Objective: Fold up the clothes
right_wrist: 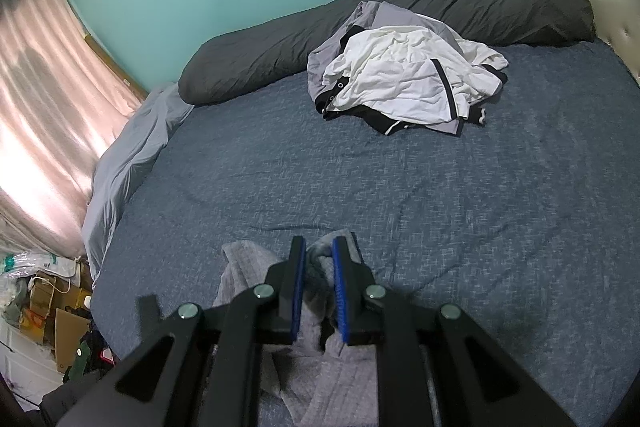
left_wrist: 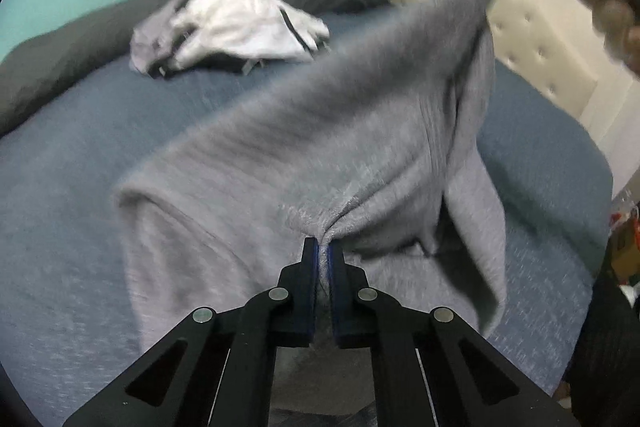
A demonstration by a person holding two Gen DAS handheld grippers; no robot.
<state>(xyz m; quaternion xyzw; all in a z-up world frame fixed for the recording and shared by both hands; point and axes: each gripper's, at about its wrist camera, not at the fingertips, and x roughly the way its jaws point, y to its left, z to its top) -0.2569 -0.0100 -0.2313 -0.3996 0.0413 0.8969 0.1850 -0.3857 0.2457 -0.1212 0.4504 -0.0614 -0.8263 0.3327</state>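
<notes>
Both tongs pinching grey garment [left_wrist: 340, 155], open blue bedspread [right_wrist: 400, 187] beyond

A grey sweatshirt [left_wrist: 320, 155] of soft, fleecy knit hangs lifted above the bed [left_wrist: 60, 227], stretched in a slanting span between two pinched points: one fold gathered low at the near edge of the bed, the other raised high toward the headboard side. Between them the cloth sags, with one flap drooping loose on the right and a rounded fold bulging on the left. In the right wrist view a bunched part of it [right_wrist: 320, 267] hangs crumpled over the near edge. A second garment [right_wrist: 404, 83], white and grey with black trim, lies crumpled in a heap toward the bed's far edge.
</notes>
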